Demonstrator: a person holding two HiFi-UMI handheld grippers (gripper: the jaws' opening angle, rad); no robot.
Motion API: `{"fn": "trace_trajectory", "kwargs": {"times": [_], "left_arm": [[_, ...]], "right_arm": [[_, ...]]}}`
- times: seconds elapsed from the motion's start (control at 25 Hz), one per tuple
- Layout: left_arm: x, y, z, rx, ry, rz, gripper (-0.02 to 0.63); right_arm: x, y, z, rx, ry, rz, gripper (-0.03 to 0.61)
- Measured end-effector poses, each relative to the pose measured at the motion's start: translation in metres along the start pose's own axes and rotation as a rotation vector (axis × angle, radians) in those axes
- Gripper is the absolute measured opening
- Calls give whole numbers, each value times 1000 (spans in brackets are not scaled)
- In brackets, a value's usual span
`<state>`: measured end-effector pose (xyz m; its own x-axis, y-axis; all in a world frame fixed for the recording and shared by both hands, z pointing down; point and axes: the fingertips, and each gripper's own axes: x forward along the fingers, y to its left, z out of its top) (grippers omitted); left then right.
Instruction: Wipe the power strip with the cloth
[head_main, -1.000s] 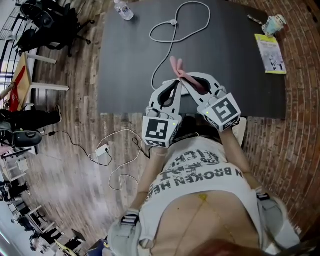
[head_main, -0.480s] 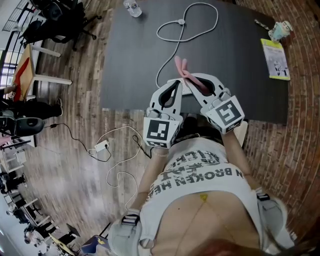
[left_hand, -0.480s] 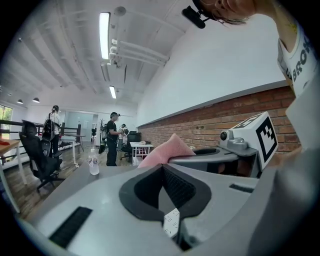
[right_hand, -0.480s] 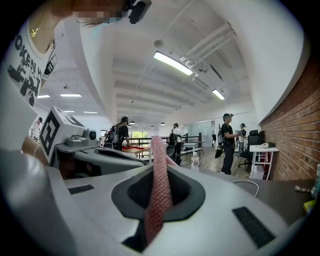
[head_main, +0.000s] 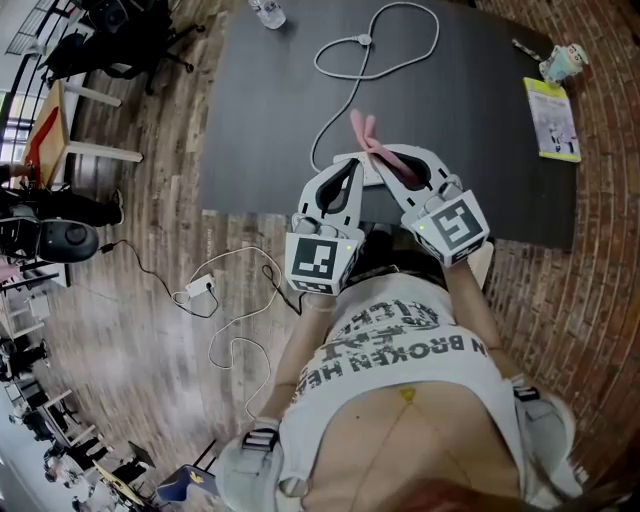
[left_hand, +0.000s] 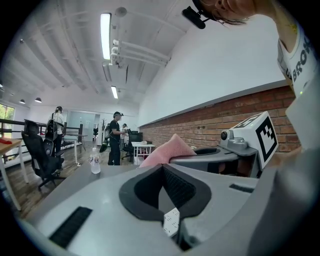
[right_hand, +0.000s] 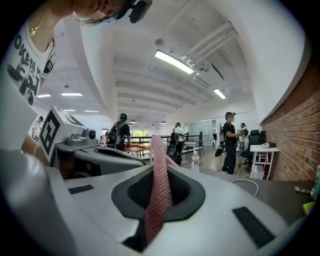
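Cloth (right_hand: 159, 172) sits pinched in our right gripper (head_main: 388, 164), our left gripper (left_hand: 165, 186) is shut on nothing, so next we rub the power strip

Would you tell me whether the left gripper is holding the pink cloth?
No, the pink cloth runs between the jaws of the right gripper, while the left gripper is shut on nothing.

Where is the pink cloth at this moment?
In the head view, the pink cloth is clamped in the right gripper over the table's near edge, beside the left gripper.
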<state>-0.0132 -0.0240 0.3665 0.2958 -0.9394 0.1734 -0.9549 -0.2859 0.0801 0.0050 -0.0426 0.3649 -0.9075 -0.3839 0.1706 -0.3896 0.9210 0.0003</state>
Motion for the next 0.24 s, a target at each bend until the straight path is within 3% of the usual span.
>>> {"fn": "trace_trajectory", "kwargs": {"times": [0.24], "left_arm": [[1,-3,1,9,2,1,8]], "right_arm": [[-2,-1,1,-15,1,6,15]]}}
